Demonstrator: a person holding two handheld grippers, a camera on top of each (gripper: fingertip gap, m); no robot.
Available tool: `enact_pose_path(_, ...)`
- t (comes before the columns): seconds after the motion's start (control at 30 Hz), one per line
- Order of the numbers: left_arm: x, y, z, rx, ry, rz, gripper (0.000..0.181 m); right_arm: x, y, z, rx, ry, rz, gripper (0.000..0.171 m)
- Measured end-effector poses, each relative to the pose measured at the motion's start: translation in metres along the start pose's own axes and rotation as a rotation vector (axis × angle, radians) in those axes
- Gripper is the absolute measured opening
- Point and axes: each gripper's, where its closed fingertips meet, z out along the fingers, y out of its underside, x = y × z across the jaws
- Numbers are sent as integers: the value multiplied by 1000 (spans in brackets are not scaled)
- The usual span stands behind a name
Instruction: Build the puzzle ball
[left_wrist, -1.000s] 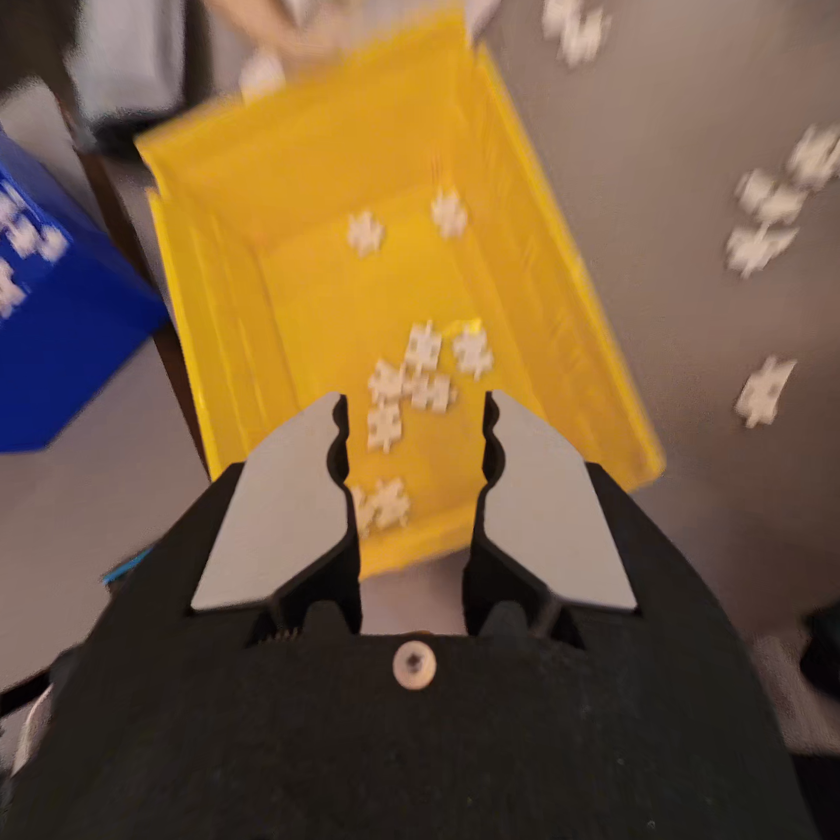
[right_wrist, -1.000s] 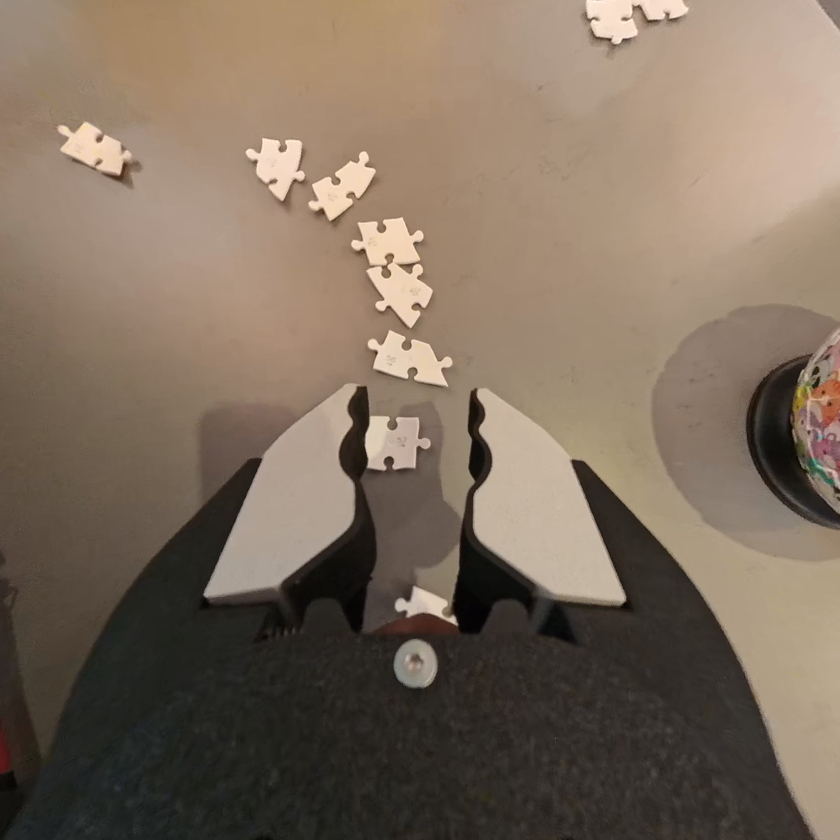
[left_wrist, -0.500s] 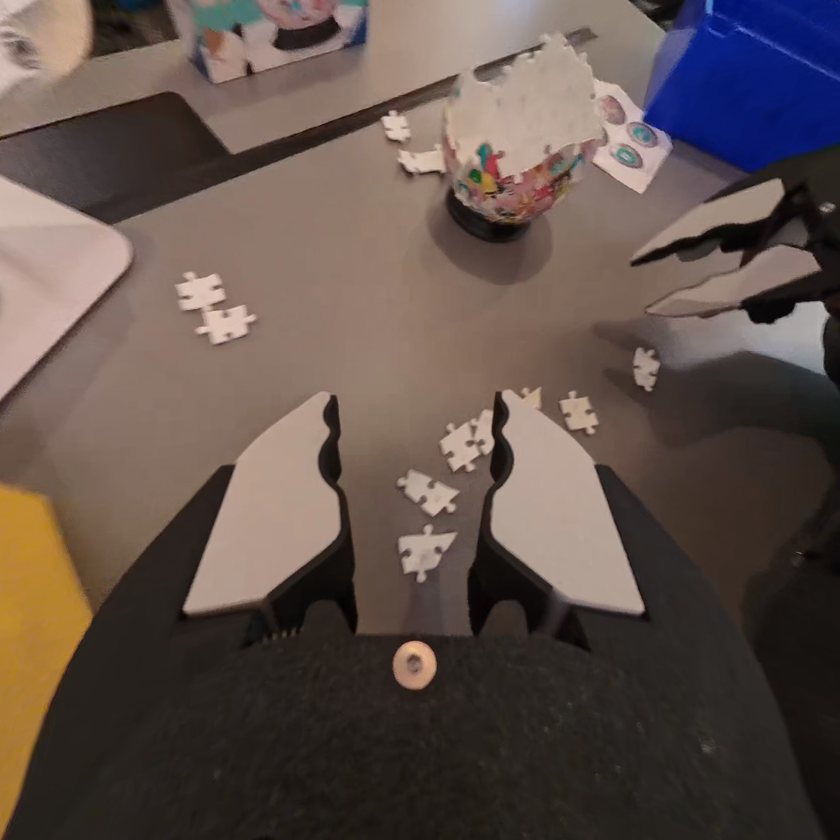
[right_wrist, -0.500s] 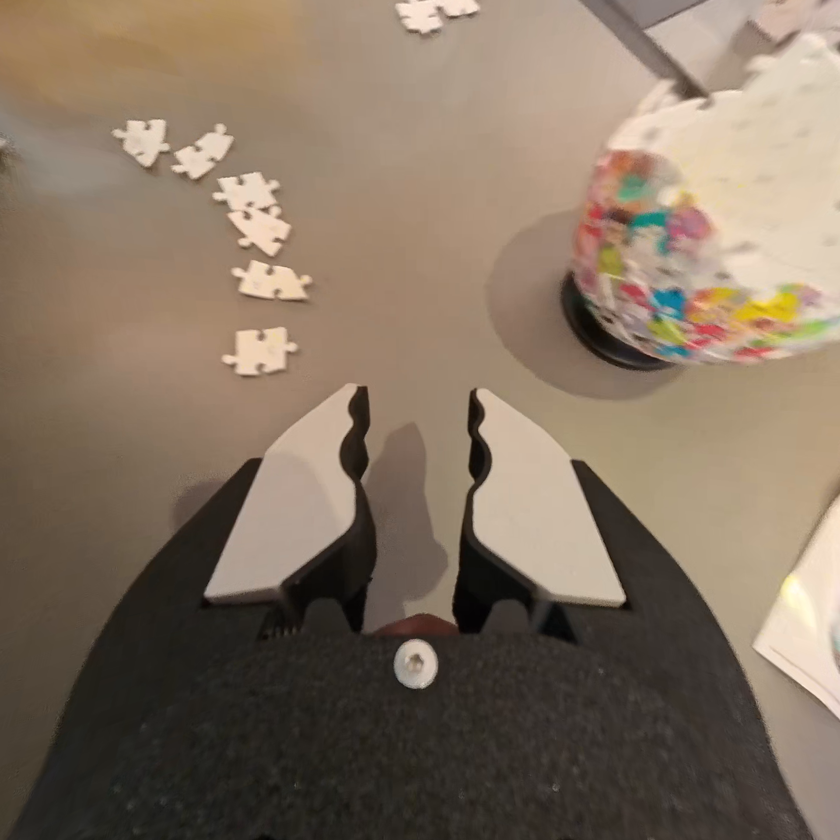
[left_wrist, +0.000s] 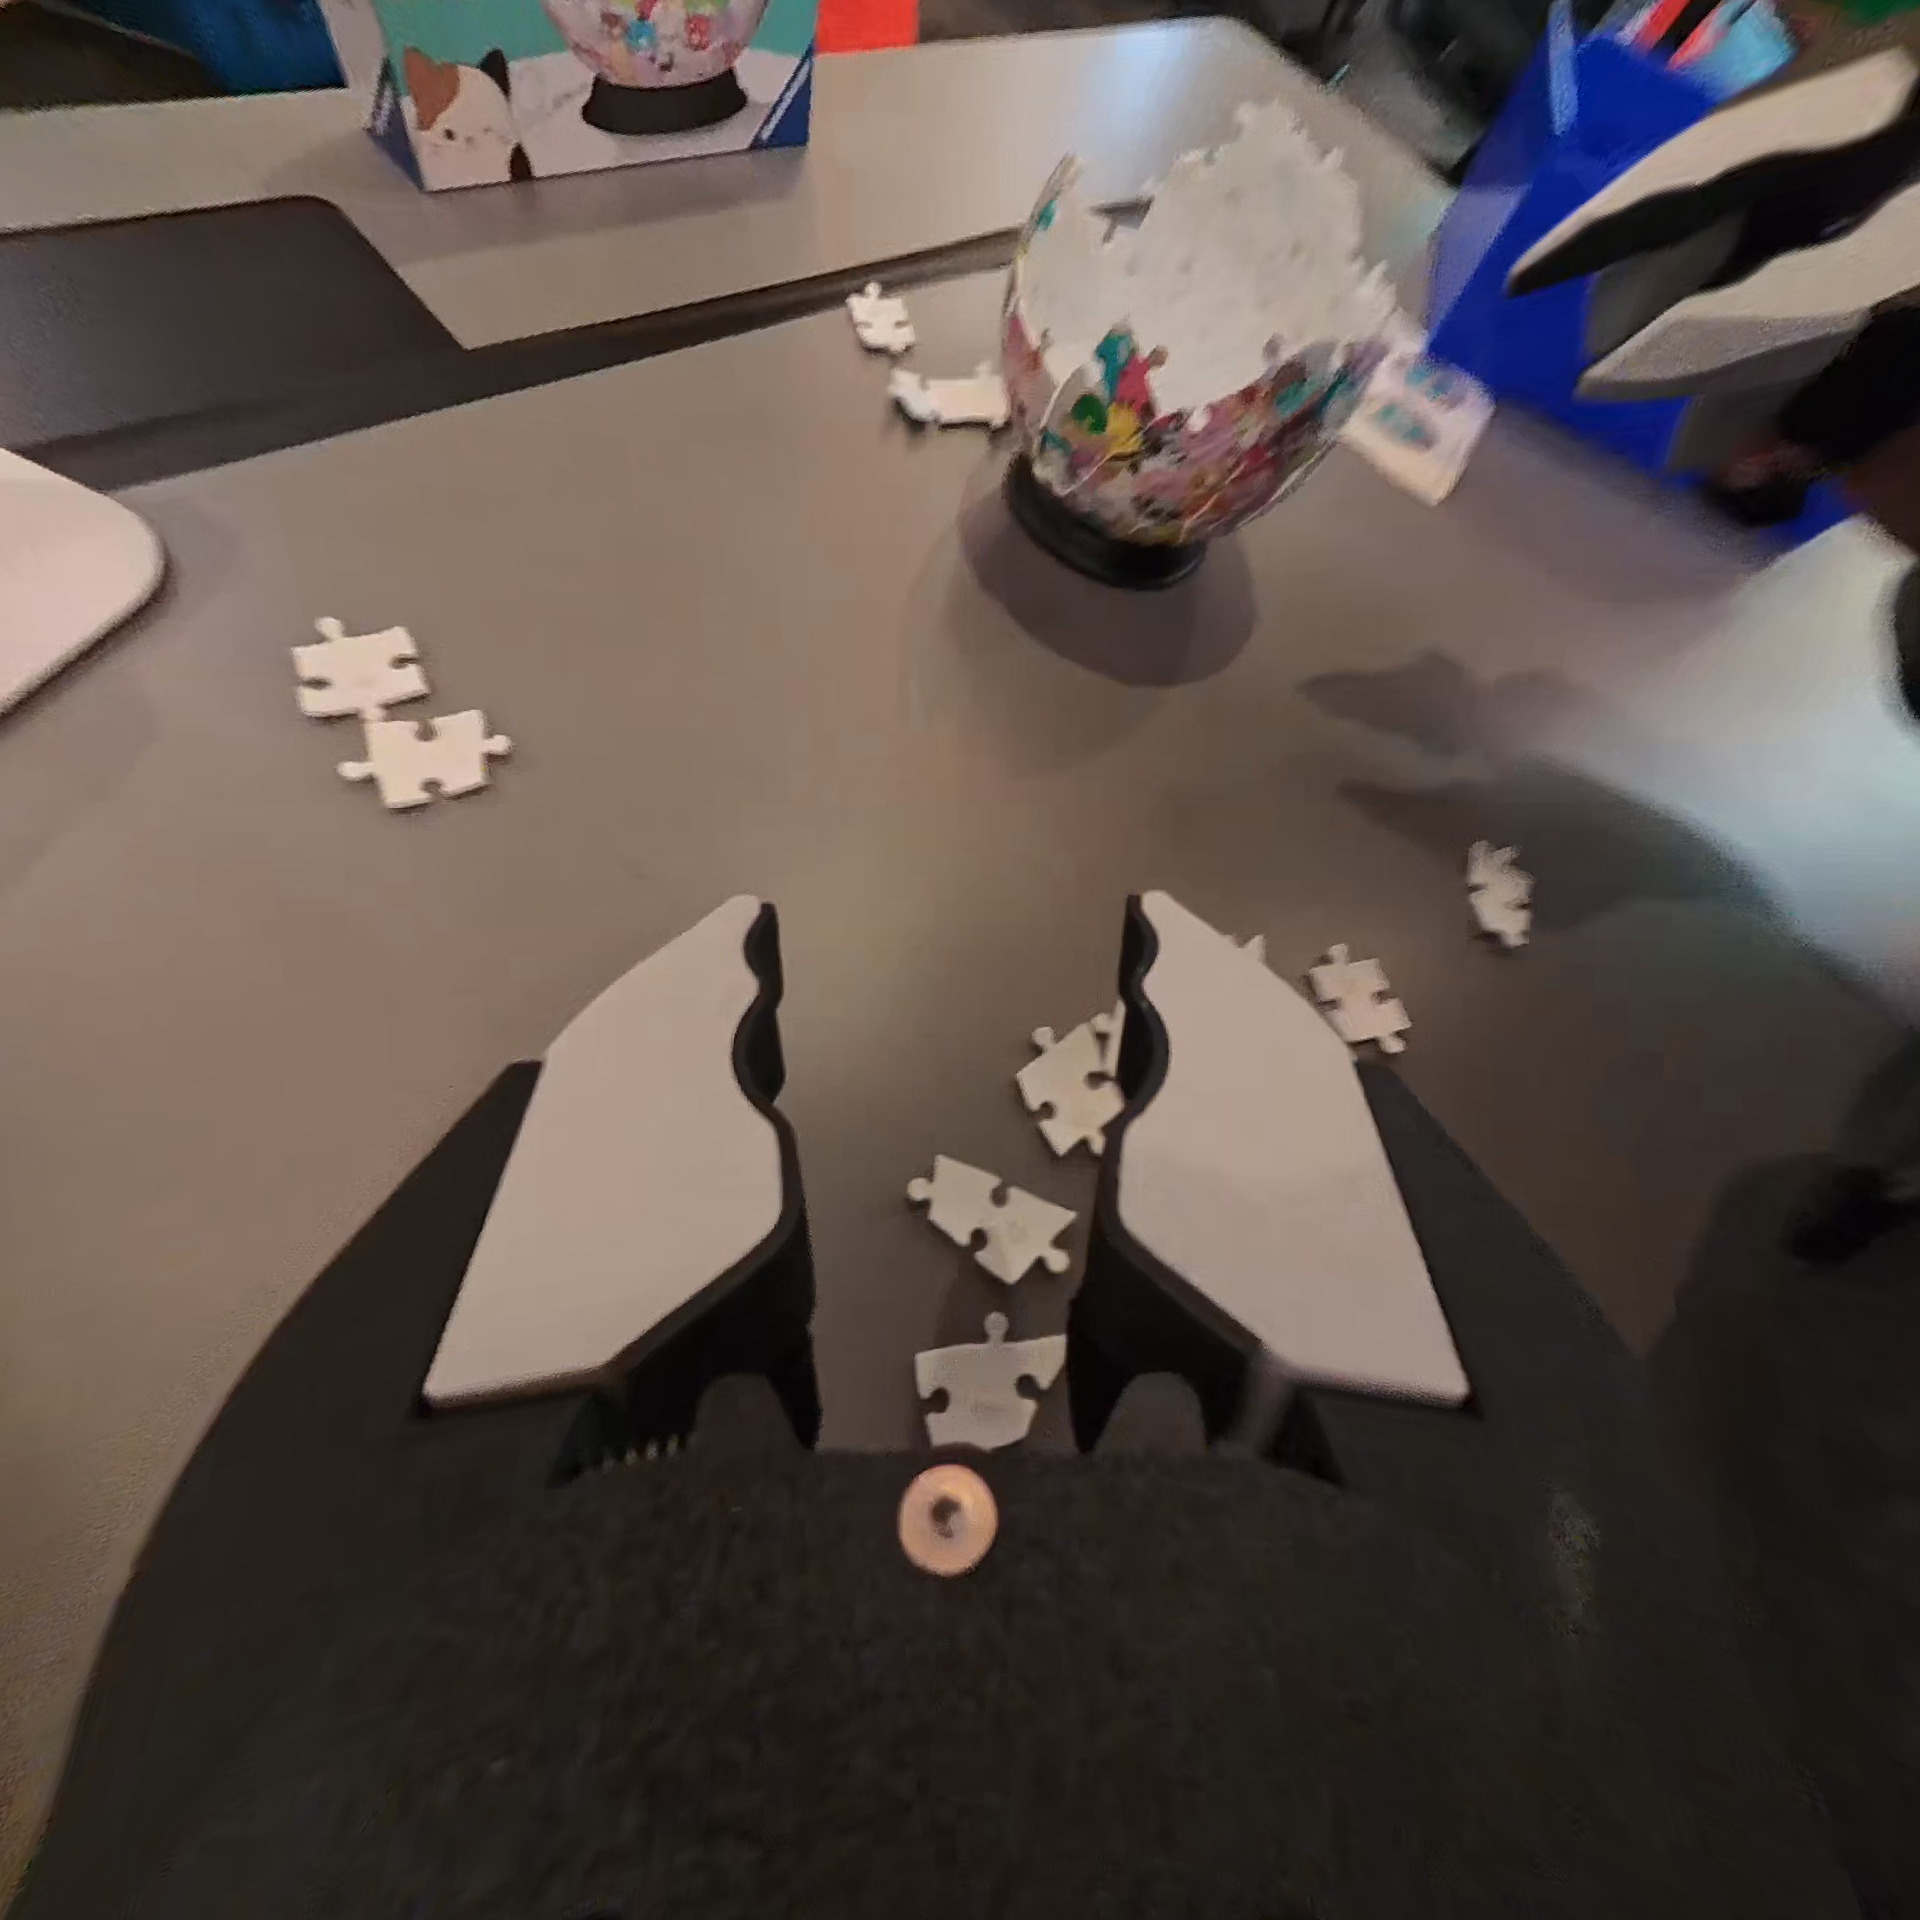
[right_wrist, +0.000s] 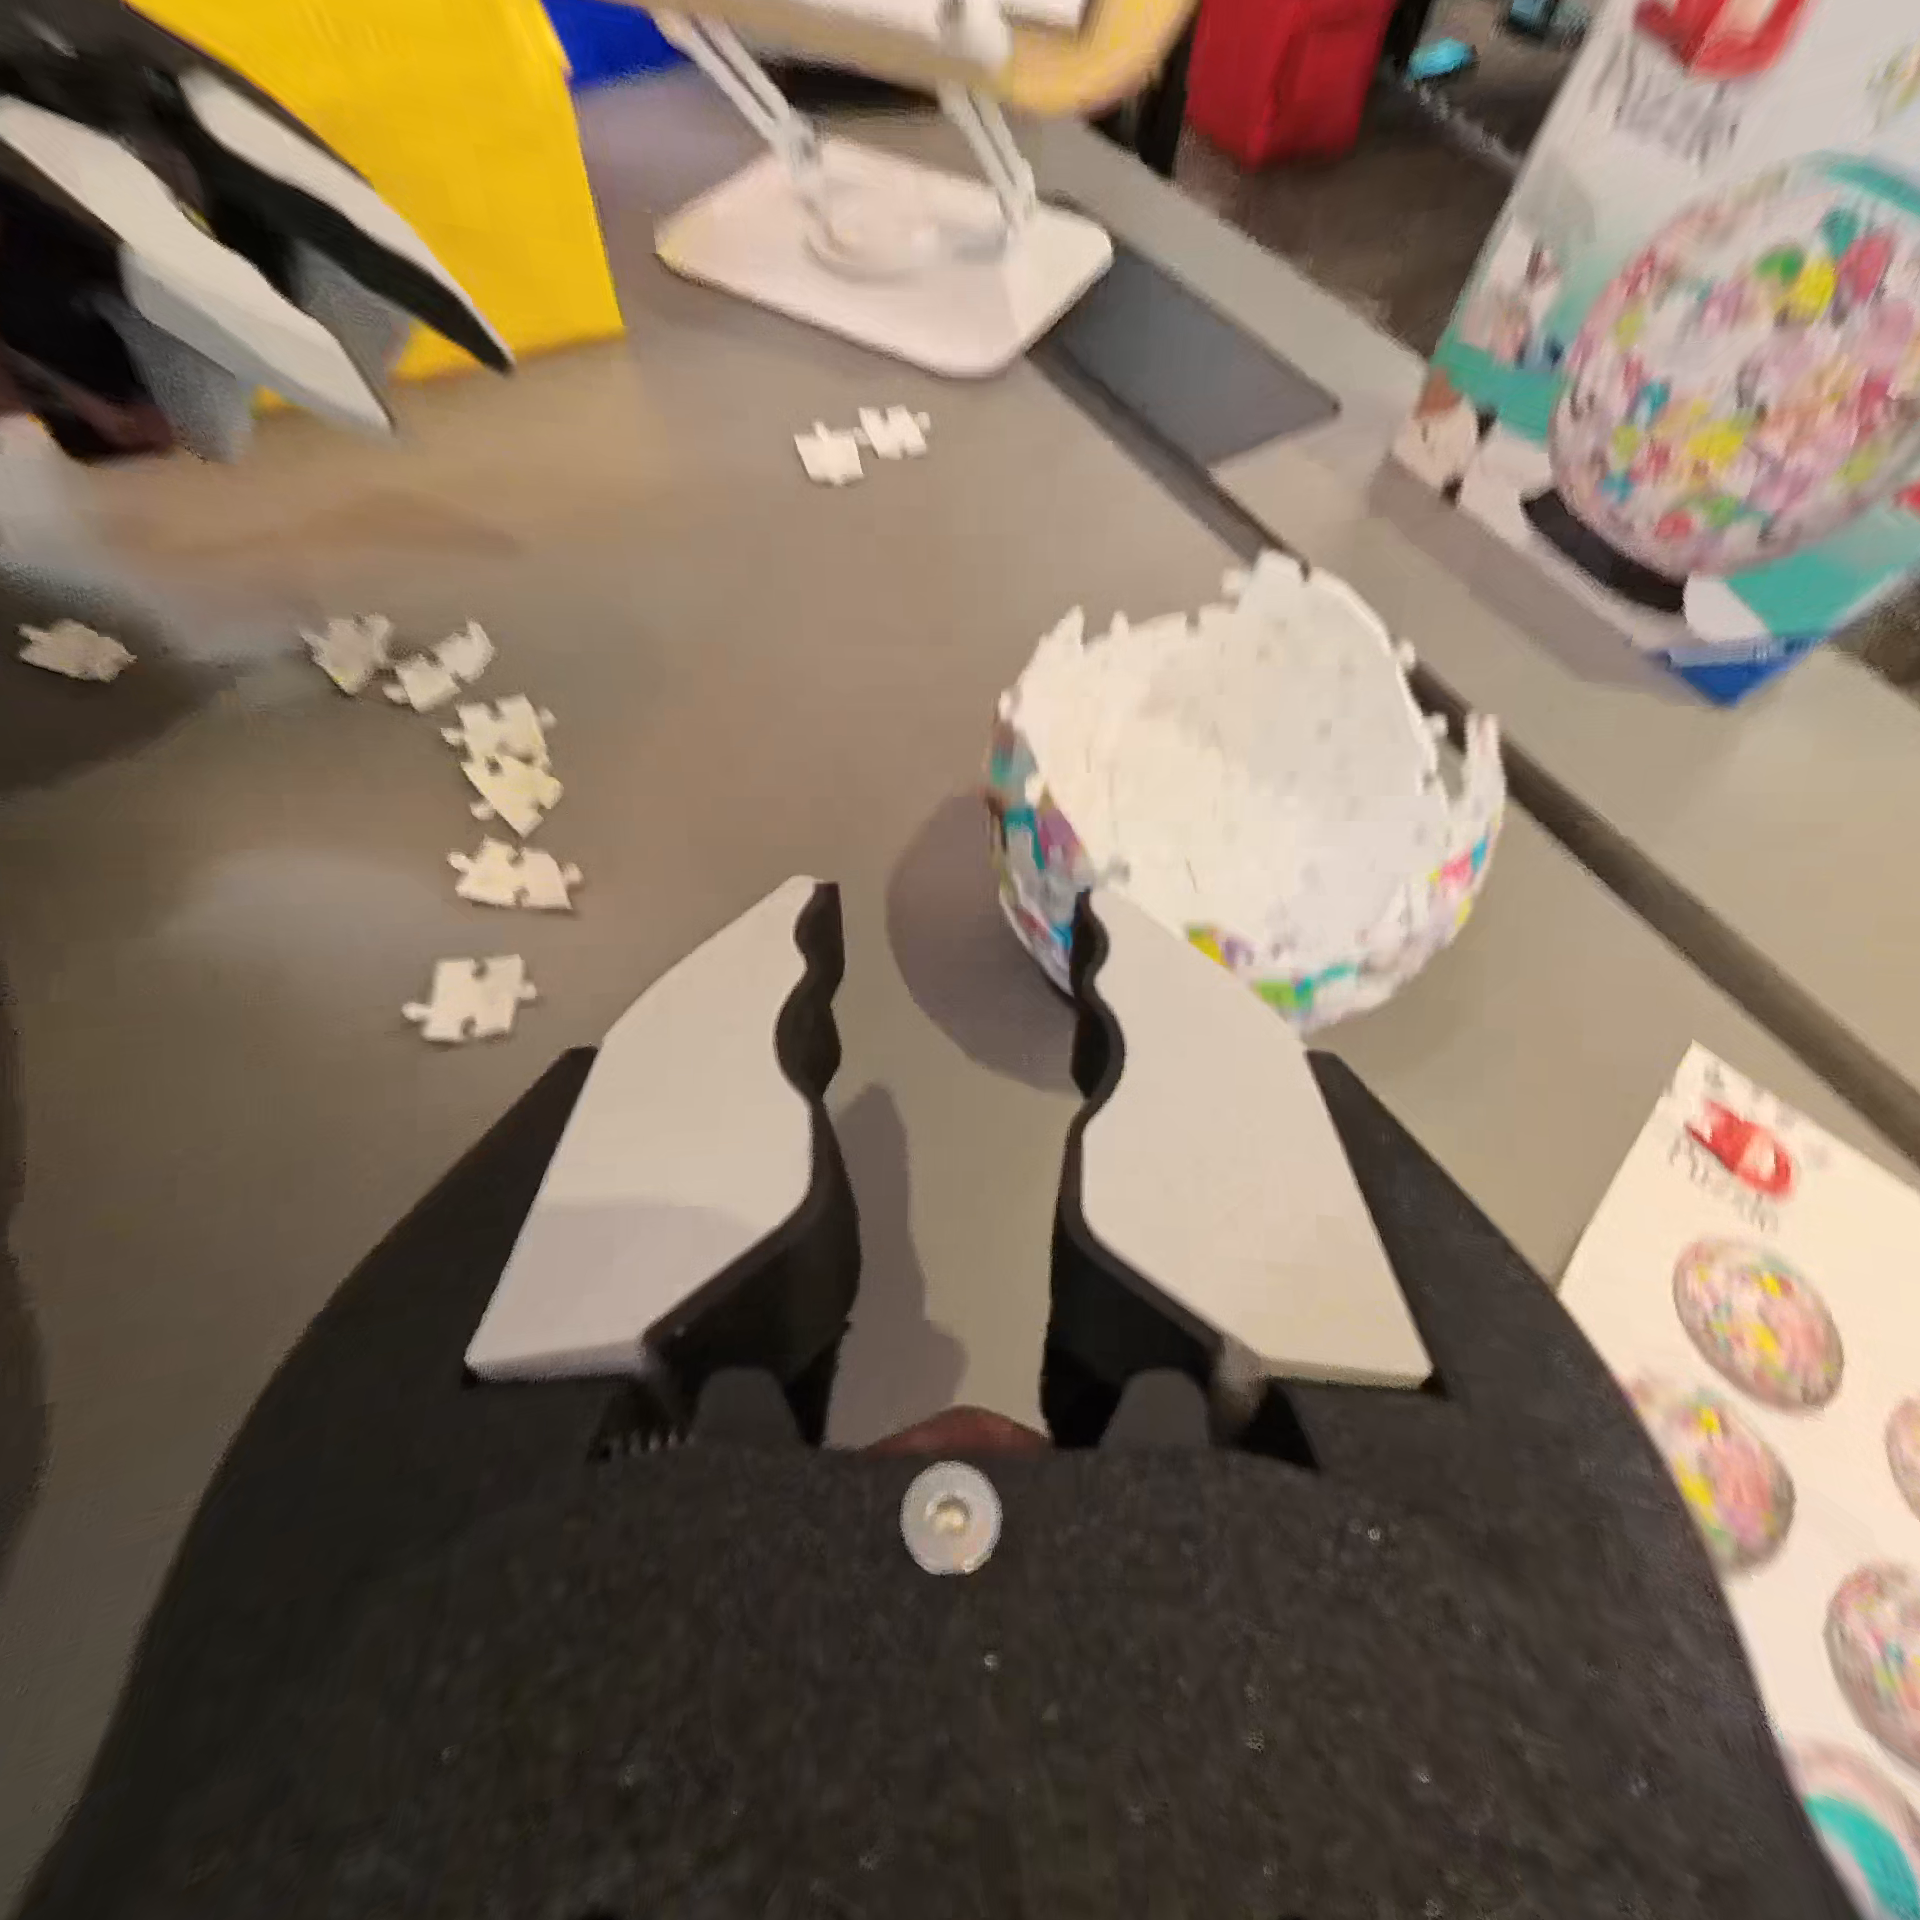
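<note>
The half-built puzzle ball (left_wrist: 1184, 364) stands on a black ring base on the grey table; it also shows in the right wrist view (right_wrist: 1257, 821), open at the top and white inside. My left gripper (left_wrist: 945, 914) is open and empty above a loose trail of white puzzle pieces (left_wrist: 992, 1216). My right gripper (right_wrist: 951, 899) is open and empty, its tips just left of the ball. Each gripper shows in the other's view, the right one (left_wrist: 1725, 239) and the left one (right_wrist: 249, 270). The trail of pieces (right_wrist: 509, 779) lies left of the ball.
A yellow bin (right_wrist: 436, 156) stands at the far left, a white stand base (right_wrist: 883, 260) behind. The puzzle box (left_wrist: 592, 94) sits on the far table, also seen at right (right_wrist: 1714, 364). A blue bin (left_wrist: 1538, 249) and an instruction sheet (right_wrist: 1766, 1351) flank the ball. Two joined pieces (left_wrist: 400, 712) lie apart. Some 25 cm of space lies between my two pairs of fingers.
My left gripper swung from over the yellow bin to face the table and ball. My right gripper lifted off the trail of pieces and turned right toward the ball. Both stayed open.
</note>
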Motion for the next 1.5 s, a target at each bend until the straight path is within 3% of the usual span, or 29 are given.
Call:
enact_pose_path(0.17,-4,-4,-8,81,109,-91,58,0,-37,0,104,-79,-59,40)
enact_pose_path(0.73,-15,-1,-21,143,67,-6,56,11,-30,-8,27,-43,-43,37)
enact_pose_path(0.93,-24,20,-22,76,2,37,56,7,-38,4,15,-41,-33,42)
enact_pose_path(1.1,-21,15,-23,110,27,19,57,-3,-44,14,32,-75,-36,44)
enact_pose_path(1.5,-29,8,-14,105,-94,81,59,-53,0,15,16,-141,-24,46)
